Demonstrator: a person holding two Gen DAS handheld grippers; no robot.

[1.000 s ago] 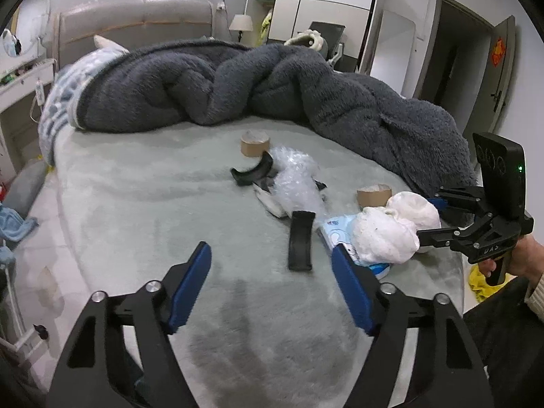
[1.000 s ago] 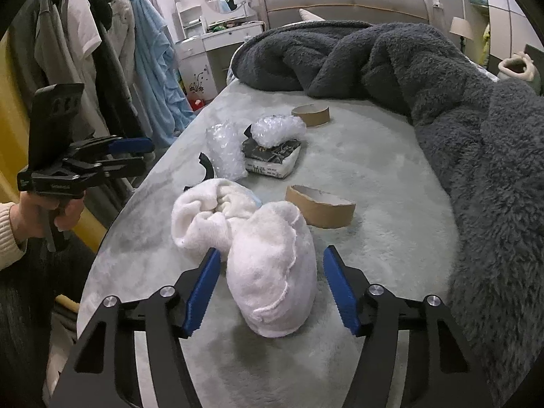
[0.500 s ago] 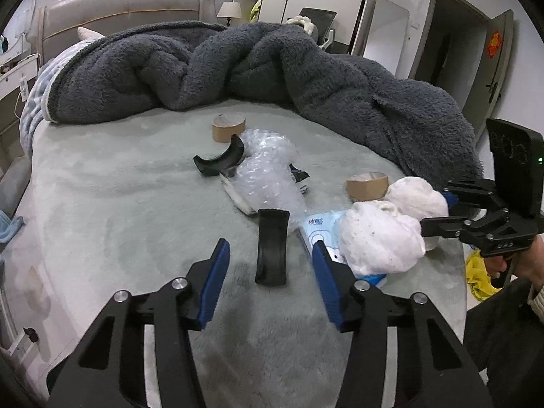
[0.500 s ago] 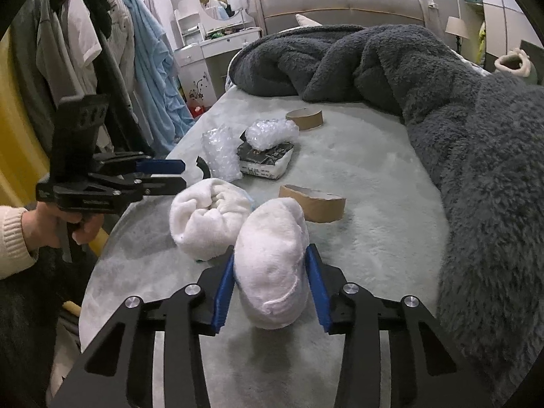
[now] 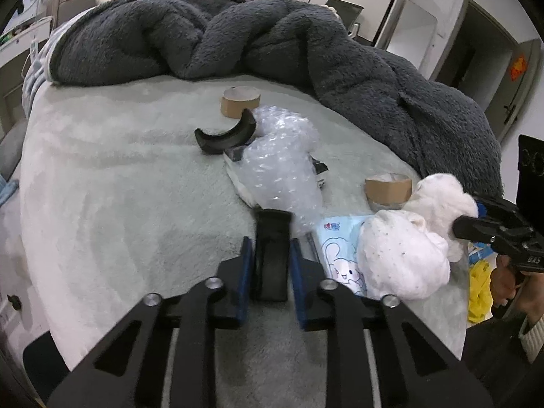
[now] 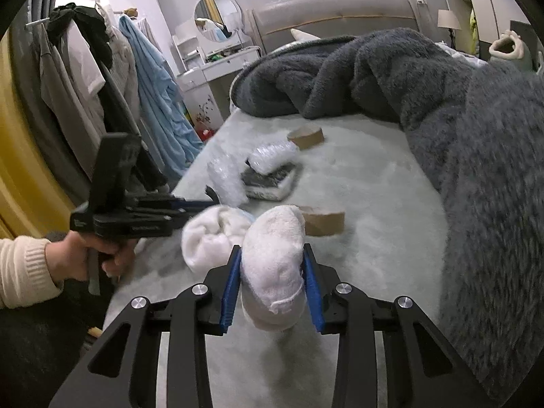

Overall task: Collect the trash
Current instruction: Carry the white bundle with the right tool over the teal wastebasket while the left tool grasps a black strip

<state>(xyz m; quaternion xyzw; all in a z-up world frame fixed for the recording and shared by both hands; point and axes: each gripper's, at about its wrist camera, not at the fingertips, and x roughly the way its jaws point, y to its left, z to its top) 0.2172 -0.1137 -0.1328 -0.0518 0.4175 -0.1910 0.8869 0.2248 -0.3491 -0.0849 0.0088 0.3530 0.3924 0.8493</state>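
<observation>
Trash lies on a grey-green bed cover (image 5: 112,183). My left gripper (image 5: 270,248) is shut on a curved black plastic strip (image 5: 272,251) near the bed's front edge. My right gripper (image 6: 272,258) is shut on a white fluffy sock (image 6: 273,272), also in the left wrist view (image 5: 442,193). A second white sock (image 5: 401,255) lies beside it on a blue cartoon packet (image 5: 340,248). Bubble wrap (image 5: 278,166) covers a flat box (image 6: 268,183). Another black curved piece (image 5: 226,134) and two cardboard tape cores (image 5: 239,101) (image 5: 387,188) lie further in.
A dark grey fleece blanket (image 5: 272,40) is heaped along the back and right of the bed. Clothes hang on a rack (image 6: 112,78) to the left of the bed, with a dresser and round mirror (image 6: 217,23) behind. Something yellow (image 5: 479,282) lies on the floor.
Both grippers moved forward and closed from wide open: the left onto the black strip, the right onto the white sock, which now looks raised off the cover.
</observation>
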